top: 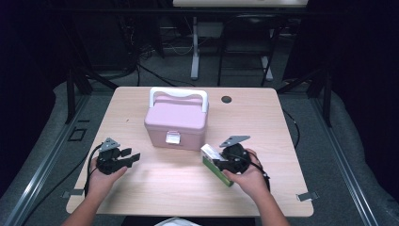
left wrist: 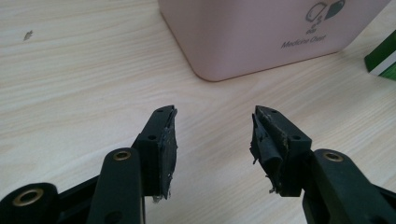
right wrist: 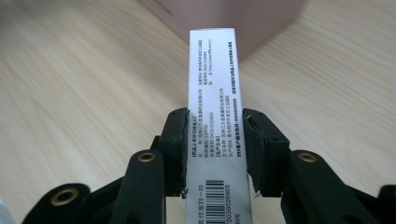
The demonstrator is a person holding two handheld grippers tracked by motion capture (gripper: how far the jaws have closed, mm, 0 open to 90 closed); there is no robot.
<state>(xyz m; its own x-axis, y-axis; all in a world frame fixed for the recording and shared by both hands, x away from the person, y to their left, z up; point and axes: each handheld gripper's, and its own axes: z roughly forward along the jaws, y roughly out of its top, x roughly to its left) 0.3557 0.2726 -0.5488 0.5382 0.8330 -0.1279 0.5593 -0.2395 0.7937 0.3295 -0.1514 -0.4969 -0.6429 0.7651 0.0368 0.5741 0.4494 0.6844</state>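
A pink medicine chest [top: 176, 123] with a white handle and a silver latch stands shut at the middle of the table [top: 141, 188]. My right gripper [top: 225, 161] is shut on a green and white medicine box [top: 214, 160], held just off the chest's front right corner. In the right gripper view the medicine box [right wrist: 217, 121] runs lengthwise between the jaws, printed side up, with the pink chest [right wrist: 243, 18] blurred behind. My left gripper [top: 132, 157] is open near the table's front left. In the left gripper view its fingers [left wrist: 166, 140] are spread with nothing between them, facing the chest [left wrist: 261, 32].
A round cable hole [top: 227, 99] lies in the table's back right. Dark frames, cables and desk legs stand on the floor beyond the table. A green box edge [left wrist: 382, 58] shows at the right of the left gripper view.
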